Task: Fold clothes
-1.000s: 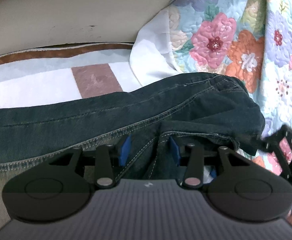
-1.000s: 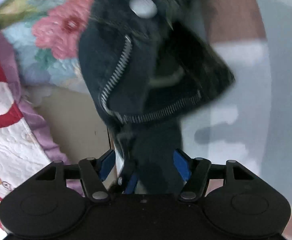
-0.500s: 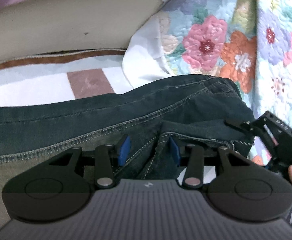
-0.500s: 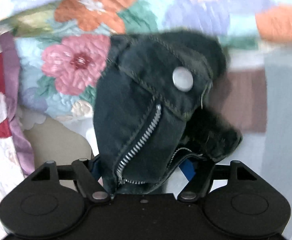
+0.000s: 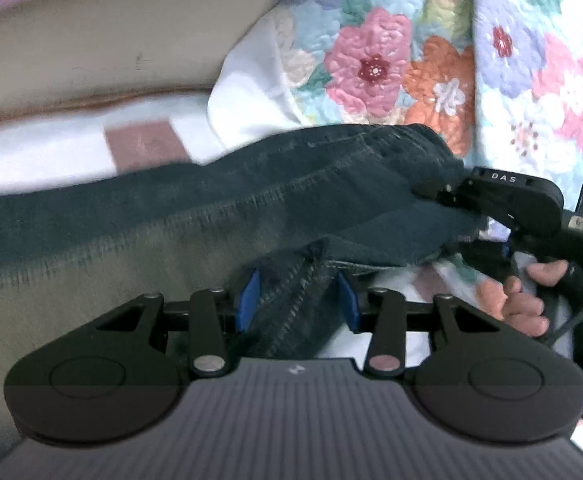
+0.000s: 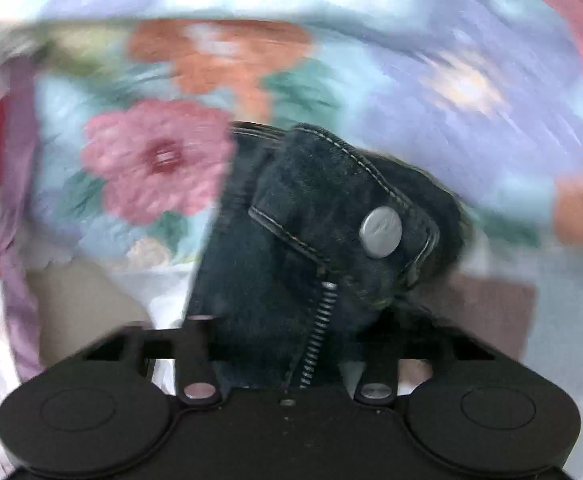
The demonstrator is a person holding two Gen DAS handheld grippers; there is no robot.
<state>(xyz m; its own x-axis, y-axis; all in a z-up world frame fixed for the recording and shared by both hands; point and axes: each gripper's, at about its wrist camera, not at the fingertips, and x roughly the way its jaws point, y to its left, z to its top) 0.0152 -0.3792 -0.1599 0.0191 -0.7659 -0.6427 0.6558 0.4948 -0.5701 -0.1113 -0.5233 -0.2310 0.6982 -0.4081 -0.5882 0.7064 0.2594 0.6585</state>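
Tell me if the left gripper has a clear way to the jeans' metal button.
Probably not as things stand. The left gripper has denim of the jeans between its closing jaws. The button sits at the waistband end, where the right gripper is closing on the fly.

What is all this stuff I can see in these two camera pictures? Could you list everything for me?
jeans: one, dark blue denim, stretched across the bed between both tongs
metal button: one, silver, on the jeans' waistband
zipper: one, silver, open, below the button
floral quilt: one, pastel with pink and orange flowers, behind the jeans
striped blanket: one, white and brown, under the jeans
white cloth: one, at the quilt's edge
left tongs: black, blue pads, closing on a jeans seam
right tongs: black, closing on the waistband
hand: one, holding the right tongs' handle
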